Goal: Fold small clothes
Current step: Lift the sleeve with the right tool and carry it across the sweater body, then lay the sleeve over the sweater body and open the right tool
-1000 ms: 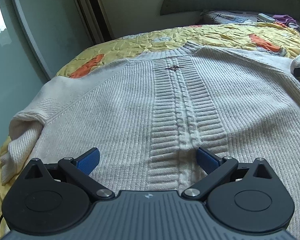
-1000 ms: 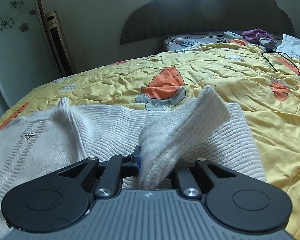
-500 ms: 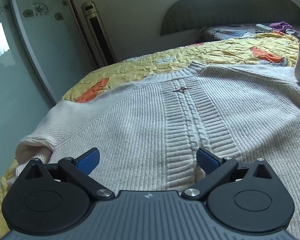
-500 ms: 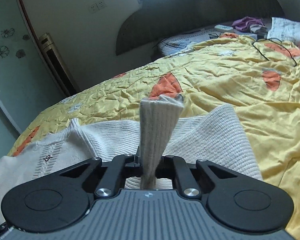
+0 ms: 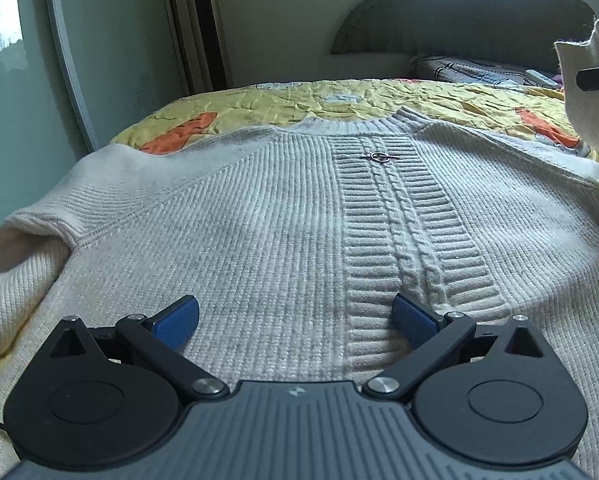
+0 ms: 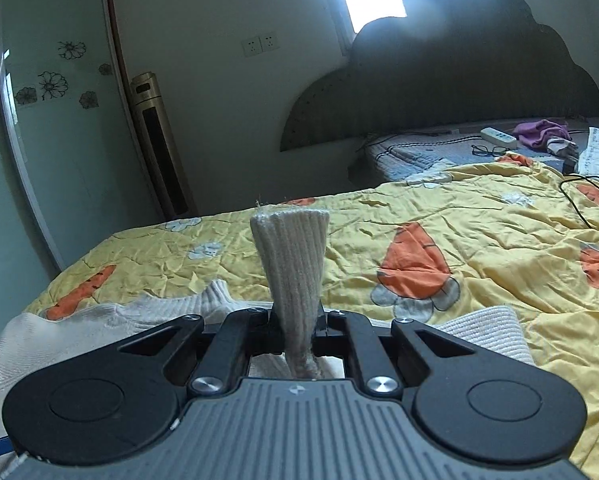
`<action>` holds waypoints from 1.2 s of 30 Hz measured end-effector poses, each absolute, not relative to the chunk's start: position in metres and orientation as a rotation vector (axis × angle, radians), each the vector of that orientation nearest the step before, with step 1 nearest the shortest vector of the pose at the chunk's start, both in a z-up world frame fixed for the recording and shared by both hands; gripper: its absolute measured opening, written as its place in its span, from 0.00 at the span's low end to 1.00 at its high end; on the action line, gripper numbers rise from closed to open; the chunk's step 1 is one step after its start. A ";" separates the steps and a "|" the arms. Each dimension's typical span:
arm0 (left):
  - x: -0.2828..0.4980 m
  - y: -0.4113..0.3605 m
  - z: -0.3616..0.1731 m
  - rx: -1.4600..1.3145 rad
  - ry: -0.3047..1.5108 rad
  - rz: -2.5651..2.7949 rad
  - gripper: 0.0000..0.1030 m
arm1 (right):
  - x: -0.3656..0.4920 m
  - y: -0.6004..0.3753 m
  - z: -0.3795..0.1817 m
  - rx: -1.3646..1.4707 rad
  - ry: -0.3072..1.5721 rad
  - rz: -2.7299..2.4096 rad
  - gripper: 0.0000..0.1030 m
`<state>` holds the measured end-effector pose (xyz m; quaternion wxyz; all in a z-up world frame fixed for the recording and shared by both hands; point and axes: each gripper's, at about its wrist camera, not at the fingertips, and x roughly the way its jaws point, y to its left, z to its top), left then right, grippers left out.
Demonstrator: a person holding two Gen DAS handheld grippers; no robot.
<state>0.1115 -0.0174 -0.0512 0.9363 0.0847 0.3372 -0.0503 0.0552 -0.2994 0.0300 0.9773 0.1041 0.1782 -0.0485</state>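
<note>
Sweater (image 5: 259, 216), cream knit, lies spread flat and face up across the yellow carrot-print quilt (image 6: 479, 240), collar far from the left fingers, hem right under them. Likely laid out this way so each sleeve can be brought over the body. Left gripper (image 5: 295, 320) hovers low over the hem, jaws wide, blue pads (image 5: 177, 322) apart on either side of the knit, holding nothing; probably placed to pin or steady the body while the other side folds. Cable-knit centre panel (image 5: 403, 220) runs ahead from the right-hand pad toward a small metal ring (image 5: 379, 156) near the collar. Left sleeve (image 5: 23, 264) bunches off to the left of the fingers. Right gripper (image 6: 299, 322) is clamped tight on the right sleeve cuff (image 6: 293, 252), which stands up between its fingers, lifted clear of the bed; looks like the start of folding that sleeve inward. Room: dark cloud-shaped headboard (image 6: 451, 80) ahead, tower heater (image 6: 159, 140) and glass door with flower stickers (image 6: 51, 88) to the left, power strip (image 6: 499, 138), glasses (image 6: 489, 149) and a purple cloth (image 6: 543, 130) far beyond the fingers.
</note>
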 end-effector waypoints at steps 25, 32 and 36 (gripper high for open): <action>0.112 -0.015 -0.053 0.151 0.692 -0.106 1.00 | 0.135 -0.148 0.021 0.085 0.430 0.186 0.13; 0.112 -0.016 -0.053 0.148 0.693 -0.105 1.00 | 0.152 -0.121 0.003 0.048 0.489 0.242 0.13; 0.112 -0.016 -0.054 0.148 0.694 -0.105 1.00 | 0.156 -0.106 0.002 -0.003 0.484 0.271 0.13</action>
